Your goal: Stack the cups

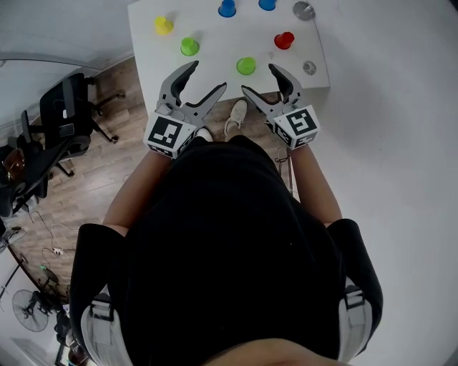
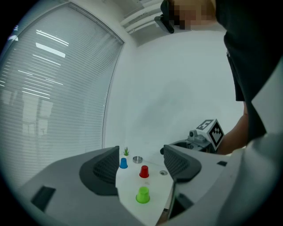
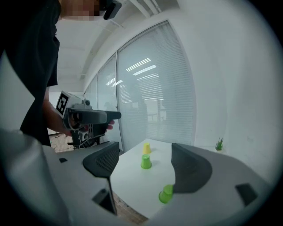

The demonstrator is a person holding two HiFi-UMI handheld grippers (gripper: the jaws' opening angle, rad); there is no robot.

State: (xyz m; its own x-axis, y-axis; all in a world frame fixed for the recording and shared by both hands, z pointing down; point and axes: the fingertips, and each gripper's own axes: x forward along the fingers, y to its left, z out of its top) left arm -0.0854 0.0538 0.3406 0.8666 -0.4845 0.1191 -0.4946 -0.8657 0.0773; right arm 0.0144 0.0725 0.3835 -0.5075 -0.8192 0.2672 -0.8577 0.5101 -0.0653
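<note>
Small upside-down cups stand apart on the white table [image 1: 150, 68]: a yellow cup [image 1: 163, 25], two green cups [image 1: 189, 46] [image 1: 245, 66], a red cup [image 1: 284, 40] and two blue cups [image 1: 227, 8] [image 1: 267, 4]. My left gripper [image 1: 207, 76] hovers open over the table's near edge, between the green cups. My right gripper [image 1: 260, 78] is open beside it, just right of the nearer green cup. The left gripper view shows a green cup [image 2: 143, 194], the red cup [image 2: 144, 171] and a blue cup [image 2: 123, 163] between empty jaws. The right gripper view shows the yellow cup [image 3: 146, 148] and both green cups [image 3: 145, 162] [image 3: 166, 193].
Two silver round pieces [image 1: 303, 10] [image 1: 309, 67] lie on the table's right side. A tiny green plant [image 2: 126, 151] stands at the far end. A black office chair [image 1: 64, 114] and a fan [image 1: 28, 311] stand on the wooden floor to the left.
</note>
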